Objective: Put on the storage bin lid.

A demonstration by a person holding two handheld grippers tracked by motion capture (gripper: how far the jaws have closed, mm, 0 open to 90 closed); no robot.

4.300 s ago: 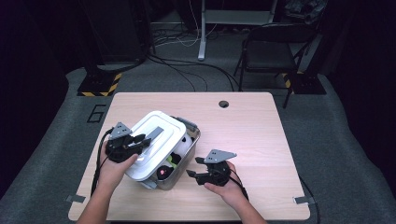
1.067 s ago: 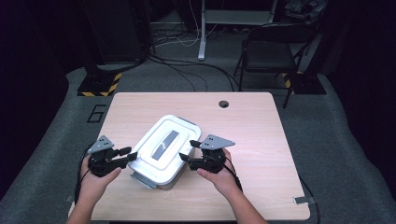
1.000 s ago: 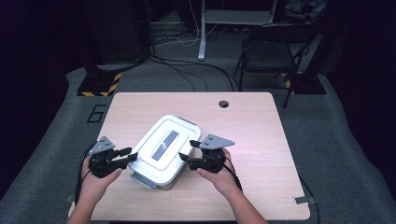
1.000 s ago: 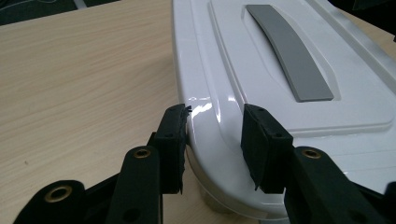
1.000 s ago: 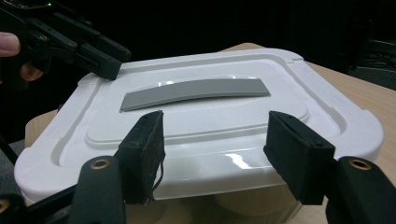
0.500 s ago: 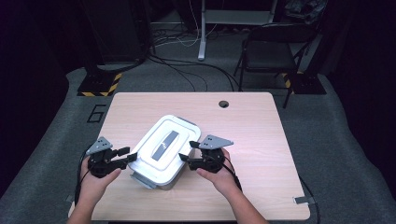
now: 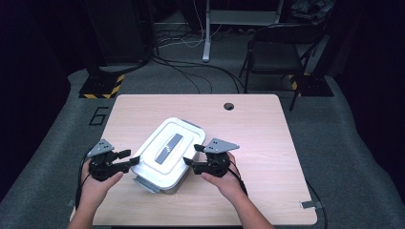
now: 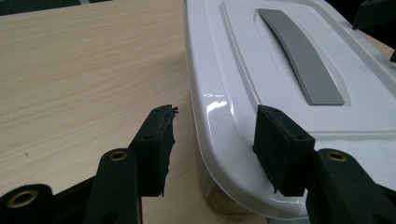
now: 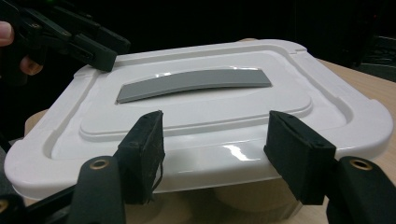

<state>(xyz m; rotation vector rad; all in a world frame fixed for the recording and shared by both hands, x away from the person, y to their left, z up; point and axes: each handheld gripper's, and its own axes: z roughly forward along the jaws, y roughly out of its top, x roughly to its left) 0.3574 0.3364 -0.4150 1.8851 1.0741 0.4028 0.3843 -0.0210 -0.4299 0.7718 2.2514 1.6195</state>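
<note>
White lidded box (image 7: 167, 155) between both grippers. Left gripper (image 8: 215, 137) wide open, straddling lid rim; right gripper (image 9: 215, 149) wide open, gripping nothing.

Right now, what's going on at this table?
A person holds a tool in each hand at a white lidded container on the wooden table. The left tool and the right tool sit at opposite edges of the lid, both open and gripping nothing. The lid is on, with a grey strip across its top.
</note>
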